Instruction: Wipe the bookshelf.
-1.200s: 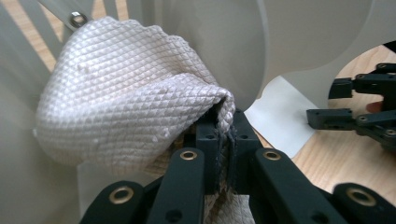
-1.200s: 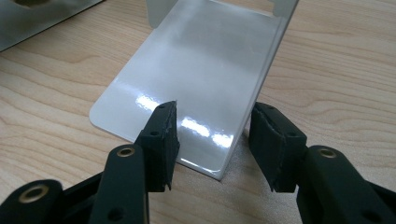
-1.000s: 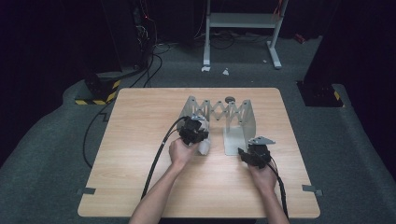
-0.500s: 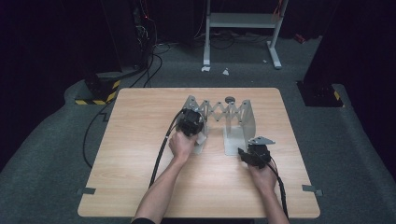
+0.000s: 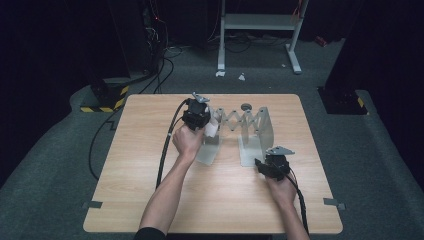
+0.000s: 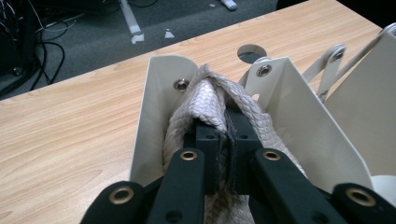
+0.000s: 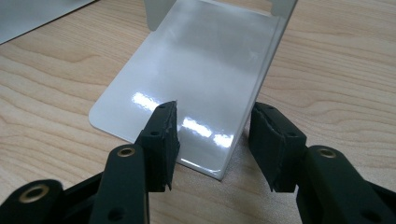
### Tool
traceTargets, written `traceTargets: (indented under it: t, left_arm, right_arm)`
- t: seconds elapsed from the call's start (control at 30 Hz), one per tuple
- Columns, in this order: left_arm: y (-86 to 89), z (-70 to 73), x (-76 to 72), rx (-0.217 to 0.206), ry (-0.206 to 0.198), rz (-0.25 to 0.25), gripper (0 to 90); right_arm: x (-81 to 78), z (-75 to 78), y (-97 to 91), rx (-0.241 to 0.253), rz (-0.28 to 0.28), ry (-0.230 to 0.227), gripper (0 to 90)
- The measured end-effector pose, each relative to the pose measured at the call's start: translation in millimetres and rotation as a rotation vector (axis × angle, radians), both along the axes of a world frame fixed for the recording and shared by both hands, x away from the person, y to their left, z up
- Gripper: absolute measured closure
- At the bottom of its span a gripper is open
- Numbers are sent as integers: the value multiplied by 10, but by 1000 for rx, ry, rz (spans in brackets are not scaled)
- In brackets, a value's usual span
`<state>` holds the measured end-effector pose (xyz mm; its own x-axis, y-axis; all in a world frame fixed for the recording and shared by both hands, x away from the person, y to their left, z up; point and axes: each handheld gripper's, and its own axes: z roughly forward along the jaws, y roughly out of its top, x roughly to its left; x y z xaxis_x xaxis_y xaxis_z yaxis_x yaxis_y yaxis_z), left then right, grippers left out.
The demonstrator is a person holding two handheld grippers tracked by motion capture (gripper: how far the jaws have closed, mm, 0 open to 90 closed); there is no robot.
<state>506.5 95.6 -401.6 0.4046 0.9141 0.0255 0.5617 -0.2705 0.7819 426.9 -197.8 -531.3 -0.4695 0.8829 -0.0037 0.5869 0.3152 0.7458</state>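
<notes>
We've got the left gripper (image 6: 227,140) clenched on a pale woven cloth (image 6: 212,100), centre frame, tucked between two plates of the metal rack (image 6: 154,107). Our right gripper (image 7: 212,140) sits released, jaws either side of the rack's base plate (image 7: 196,70) corner on the tabletop (image 7: 336,70).

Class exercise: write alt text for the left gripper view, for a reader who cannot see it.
The left hand-held gripper, shut on a bunched pale scaly-textured cloth, holds it between two upright white metal plates of an accordion-style rack. The rack stands on a light wooden table, with grey floor and cables beyond.
</notes>
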Motion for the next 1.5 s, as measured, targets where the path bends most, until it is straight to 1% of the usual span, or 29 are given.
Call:
traceTargets:
  t: [0.1,0.2,0.27,0.4,0.5,0.63,0.67,0.8,1.0,1.1,1.2,1.27,1.33,1.37,1.5]
  left_arm:
    - [-1,29,-13,-15,-13,-10,854]
    - [19,91,-20,-49,-23,-17,854]
    - [7,107,-18,-63,-27,-28,854]
    - [-67,54,-1,-83,-19,-67,854]
    - [-126,-10,32,-74,-8,-78,854]
    - [-177,-136,84,-48,21,-83,854]
    - [-183,-177,94,-47,30,-84,854]
    - [-198,-375,136,-43,83,-90,855]
    - [-249,-672,185,-13,147,-100,855]
    - [-267,-831,214,-15,186,-103,854]
    - [-279,-945,225,-7,209,-108,854]
    - [-269,-948,228,-10,208,-108,854]
    - [-247,-888,224,-16,193,-109,854]
    - [-234,-838,215,-23,182,-110,854]
    - [-168,-546,153,-55,104,-122,855]
  right_arm:
    - [-1,0,1,-1,-1,1,523]
    - [-1,1,1,-1,-1,1,524]
    - [-1,1,1,-1,0,1,524]
    - [-3,0,4,0,0,2,525]
    - [-3,0,4,1,0,2,525]
    - [-1,0,1,0,1,0,526]
    - [-2,0,1,0,0,0,526]
    - [-2,0,0,1,-1,1,534]
    - [-4,0,2,0,-2,0,534]
    - [-4,0,2,1,-2,1,535]
    - [-5,0,2,1,-2,1,535]
    - [-5,0,1,1,-2,1,535]
    - [-5,0,1,1,-1,1,535]
    - [-6,0,1,1,-1,1,534]
    - [-7,0,3,1,-2,1,534]
